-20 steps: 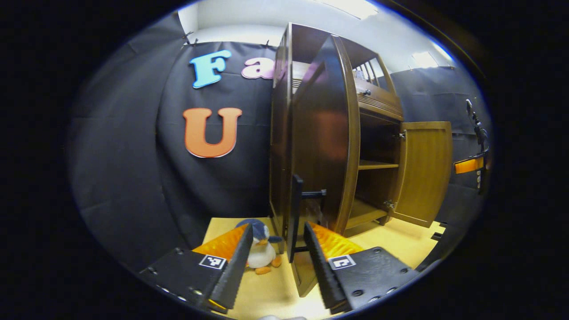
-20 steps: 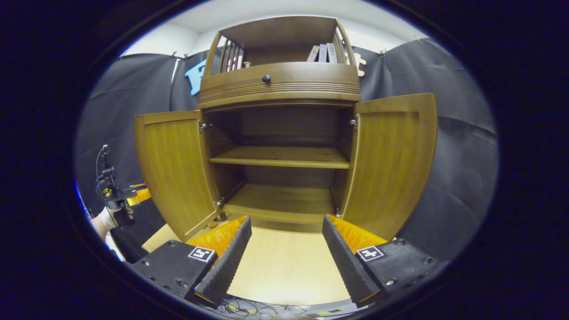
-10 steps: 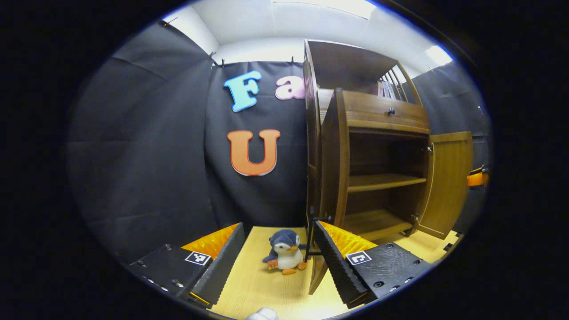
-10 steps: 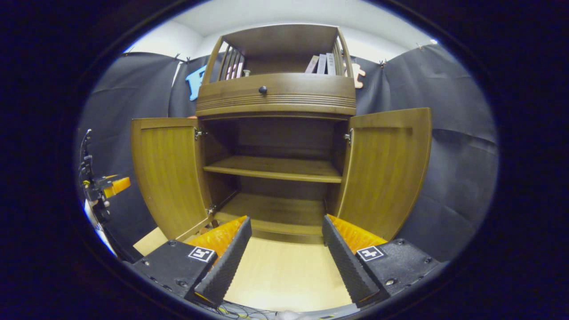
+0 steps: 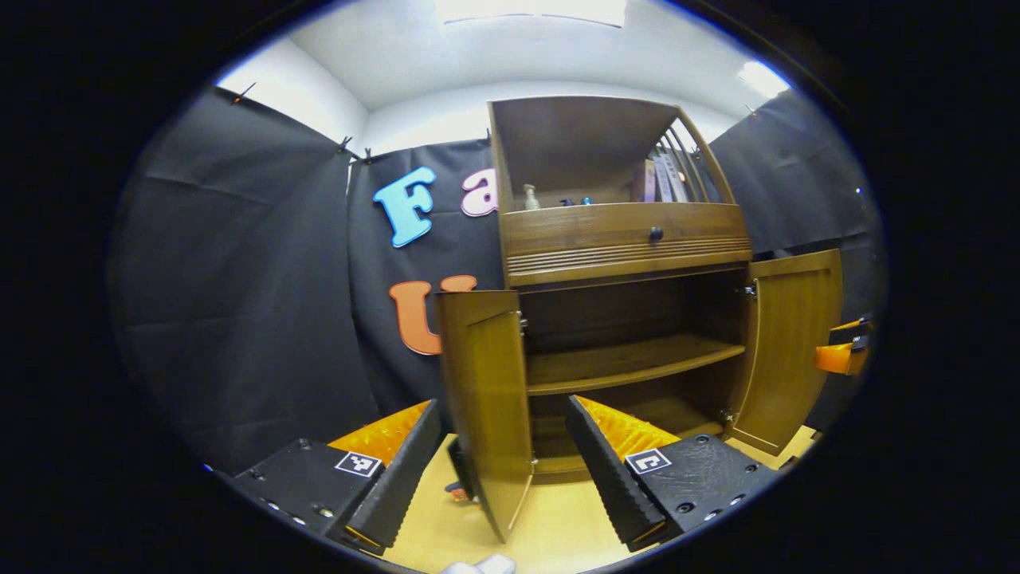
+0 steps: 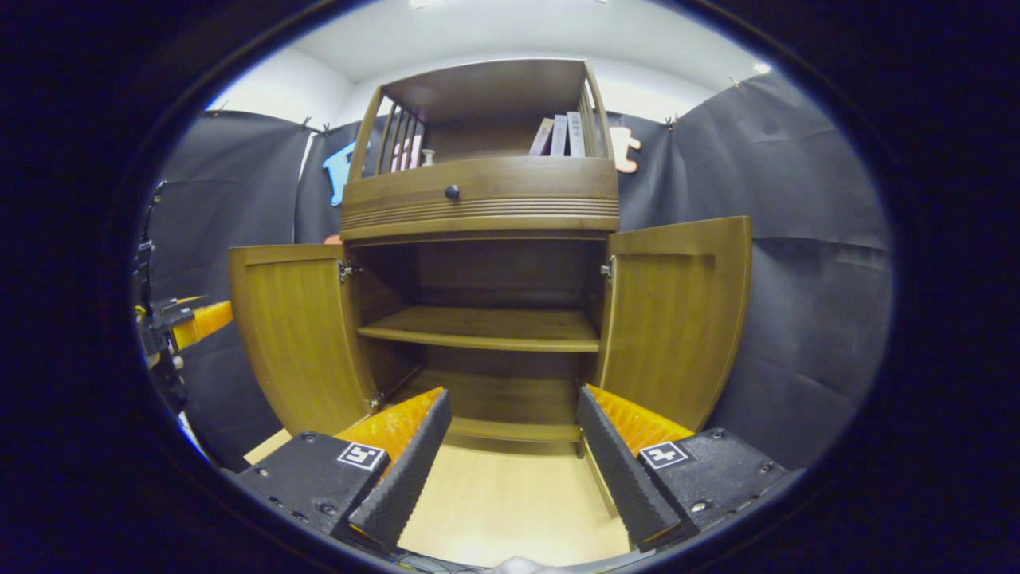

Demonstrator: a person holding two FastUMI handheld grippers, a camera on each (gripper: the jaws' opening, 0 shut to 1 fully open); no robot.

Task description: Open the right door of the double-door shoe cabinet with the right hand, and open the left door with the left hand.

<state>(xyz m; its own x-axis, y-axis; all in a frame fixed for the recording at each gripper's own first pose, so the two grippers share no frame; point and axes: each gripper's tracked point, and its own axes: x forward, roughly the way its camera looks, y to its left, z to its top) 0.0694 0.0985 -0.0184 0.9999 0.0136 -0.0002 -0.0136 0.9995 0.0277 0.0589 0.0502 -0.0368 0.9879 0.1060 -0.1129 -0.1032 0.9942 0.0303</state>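
Note:
The brown wooden shoe cabinet stands with both doors swung wide. In the right gripper view the left door and right door flank the bare shelves, and my right gripper is open in front of them, holding nothing. In the left gripper view the left door stands edge-on just ahead of my left gripper, which is open and apart from it. The right door is at the far right. The other gripper shows at each view's edge: the right gripper and the left gripper.
A plush penguin sits mostly hidden behind the left door. The light wooden floor board runs under the cabinet. A drawer with a dark knob and books sit above. Black cloth walls close in on both sides.
My left gripper has drawn back from the left door's handle and turned right to face the cabinet front. The left door now stands wide. The right gripper has backed off slightly.

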